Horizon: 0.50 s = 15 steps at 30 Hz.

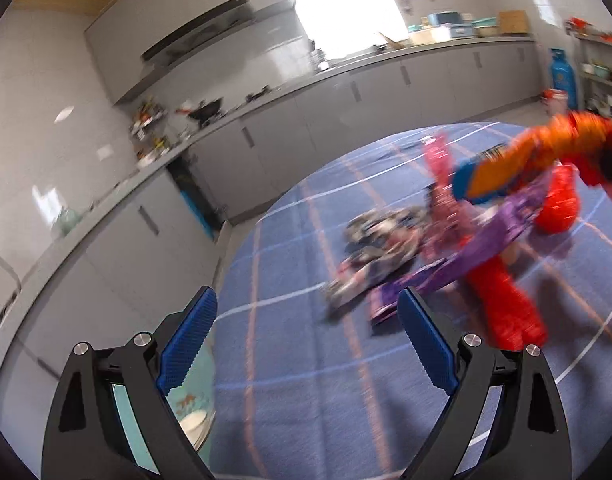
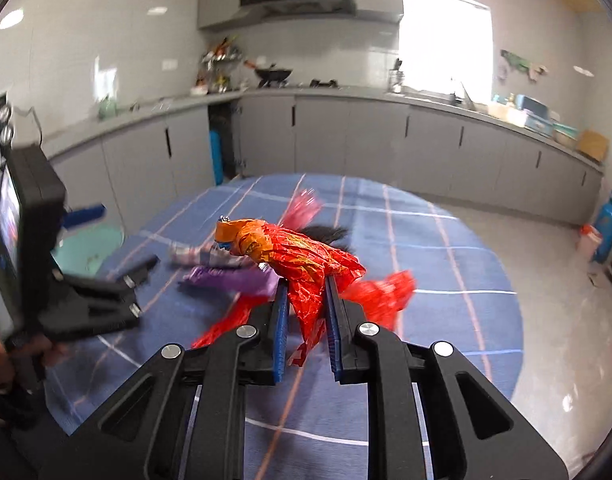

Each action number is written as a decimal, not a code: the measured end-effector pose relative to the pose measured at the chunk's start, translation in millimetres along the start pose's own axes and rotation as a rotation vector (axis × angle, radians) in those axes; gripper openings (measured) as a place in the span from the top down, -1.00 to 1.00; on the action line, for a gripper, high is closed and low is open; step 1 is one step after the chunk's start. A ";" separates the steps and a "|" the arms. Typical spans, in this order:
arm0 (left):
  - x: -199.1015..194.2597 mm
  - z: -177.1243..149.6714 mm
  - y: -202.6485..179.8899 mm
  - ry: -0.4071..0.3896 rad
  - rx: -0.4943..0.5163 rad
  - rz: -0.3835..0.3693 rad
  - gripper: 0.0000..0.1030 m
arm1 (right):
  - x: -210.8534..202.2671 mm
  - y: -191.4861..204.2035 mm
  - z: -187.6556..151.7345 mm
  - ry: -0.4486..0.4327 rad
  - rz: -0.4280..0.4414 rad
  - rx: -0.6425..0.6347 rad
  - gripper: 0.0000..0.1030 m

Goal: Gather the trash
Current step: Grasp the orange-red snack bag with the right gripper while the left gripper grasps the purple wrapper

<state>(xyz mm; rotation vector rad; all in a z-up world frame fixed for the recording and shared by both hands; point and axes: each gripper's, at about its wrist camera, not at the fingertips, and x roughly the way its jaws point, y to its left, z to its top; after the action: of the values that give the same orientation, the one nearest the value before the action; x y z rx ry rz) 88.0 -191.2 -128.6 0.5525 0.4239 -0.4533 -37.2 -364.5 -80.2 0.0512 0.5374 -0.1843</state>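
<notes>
My right gripper [image 2: 306, 284] is shut on a crumpled red and orange wrapper [image 2: 298, 256] and holds it above the round table; the wrapper also shows in the left wrist view [image 1: 546, 148]. On the blue plaid tablecloth [image 2: 446, 248] lie more wrappers: a purple one [image 2: 226, 278], red ones [image 2: 386, 292], a pink one [image 2: 306, 204] and a dark patterned one [image 1: 382, 228]. My left gripper [image 1: 306, 312] is open and empty at the table's left edge, short of the pile; it also shows in the right wrist view [image 2: 118, 236].
A teal bin [image 2: 94, 248] stands beside the table's left edge, below my left gripper. Grey kitchen counters [image 2: 346, 96] run along the walls behind. A blue gas cylinder [image 2: 608, 224] stands on the floor at the right.
</notes>
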 end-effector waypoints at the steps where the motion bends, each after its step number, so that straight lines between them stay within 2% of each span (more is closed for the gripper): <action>1: 0.3 5.0 -7.7 -0.012 0.011 -0.031 -0.75 | -5.1 -3.4 1.7 -0.014 -0.019 0.001 0.66; 6: 13.3 20.5 -38.4 -0.039 0.058 -0.105 -0.75 | -1.3 -29.6 -2.3 -0.016 -0.146 0.023 0.66; 10: 35.1 22.1 -54.3 0.013 0.077 -0.199 -0.75 | 13.9 -49.5 -14.9 0.020 -0.176 0.073 0.66; 13: 49.2 22.0 -62.6 0.064 0.095 -0.223 -0.72 | 19.1 -48.3 -20.5 0.026 -0.174 0.076 0.66; 14: 50.9 21.8 -63.5 0.075 0.099 -0.242 -0.49 | 19.7 -48.8 -21.5 0.026 -0.171 0.077 0.66; 15: 51.6 22.2 -64.0 0.079 0.101 -0.260 -0.11 | 19.6 -46.5 -23.8 0.025 -0.167 0.075 0.66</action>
<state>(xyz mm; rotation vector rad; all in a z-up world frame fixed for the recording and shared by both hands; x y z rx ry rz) 103.1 -267.8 -162.6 0.6174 0.5537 -0.7065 -41.5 -411.0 -110.7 0.0823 0.5596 -0.3669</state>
